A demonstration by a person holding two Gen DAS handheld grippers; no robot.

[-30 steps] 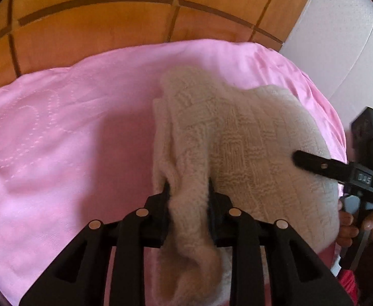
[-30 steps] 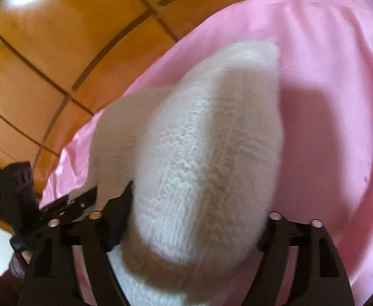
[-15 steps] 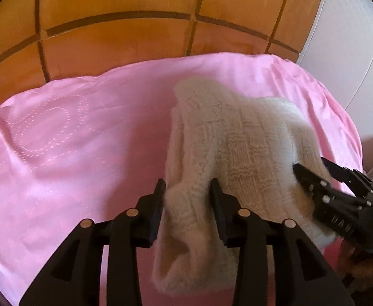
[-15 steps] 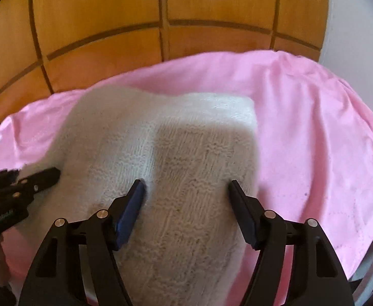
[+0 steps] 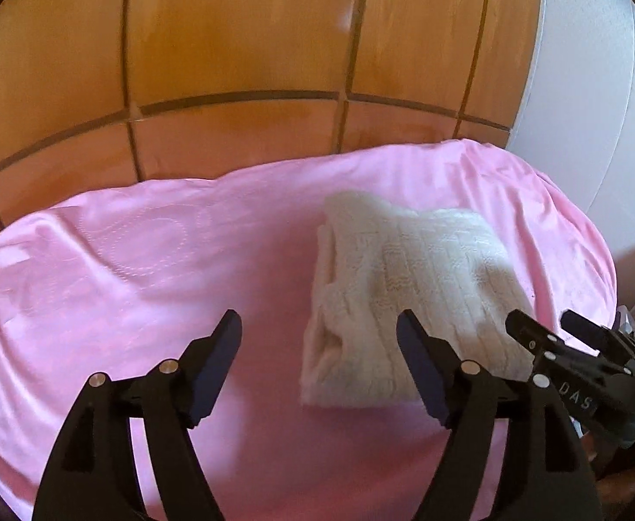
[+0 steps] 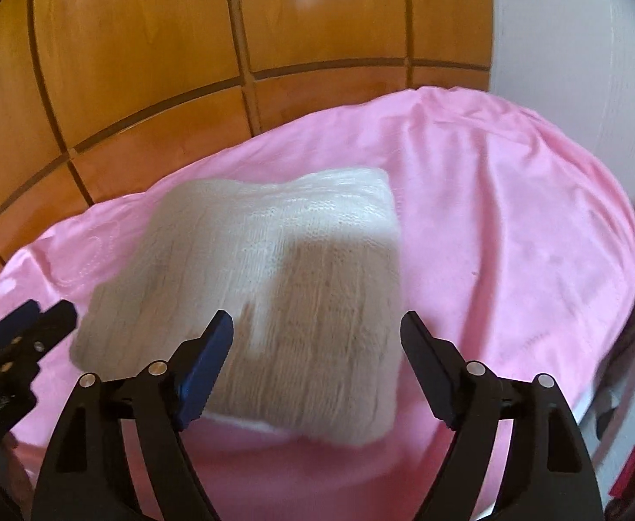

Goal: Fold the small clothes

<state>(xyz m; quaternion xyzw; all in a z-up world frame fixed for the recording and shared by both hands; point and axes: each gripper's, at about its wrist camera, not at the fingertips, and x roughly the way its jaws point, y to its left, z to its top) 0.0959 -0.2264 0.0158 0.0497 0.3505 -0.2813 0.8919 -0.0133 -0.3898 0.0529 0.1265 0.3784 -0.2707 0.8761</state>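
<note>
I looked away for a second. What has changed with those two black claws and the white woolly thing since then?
Both let go. The left gripper, which pinched the knit's edge, is opening and has drawn back; the right gripper, which was around the folded white knit, has backed off too, its jaws opening, not touching it. The knit stays folded on the pink cloth.

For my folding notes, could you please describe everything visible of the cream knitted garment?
The cream knitted garment looks like soft, thick wool with a blocky woven-style stitch. It lies folded into a compact, roughly rectangular bundle, layered edges showing along one side, flat on the pink cloth. Nothing grips it; only the cloth touches it, and shadow falls across part of it.
</note>
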